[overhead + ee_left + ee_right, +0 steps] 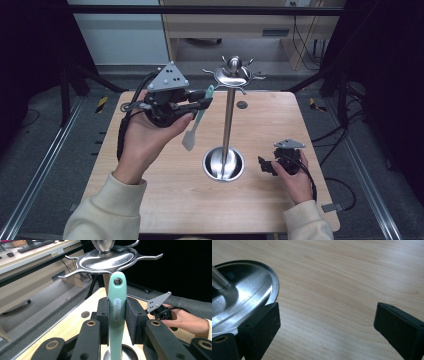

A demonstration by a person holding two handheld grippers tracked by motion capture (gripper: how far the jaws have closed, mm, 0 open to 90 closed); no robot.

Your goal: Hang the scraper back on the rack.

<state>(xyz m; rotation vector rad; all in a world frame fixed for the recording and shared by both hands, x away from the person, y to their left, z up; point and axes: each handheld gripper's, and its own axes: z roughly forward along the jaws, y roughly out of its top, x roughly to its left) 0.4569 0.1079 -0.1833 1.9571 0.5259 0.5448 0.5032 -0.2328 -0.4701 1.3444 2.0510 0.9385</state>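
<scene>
Hand-held gripper on the left (pixel 117 315) clamps the mint spatula (pixel 117 307) by its handle, hanging hole just below a hook of the steel rack (pixel 110 261). Misjudging the reach could knock the hook or let the spatula slip. Right hand-held gripper (pixel 325 322) rests released on the desk (pixel 342 277).
</scene>
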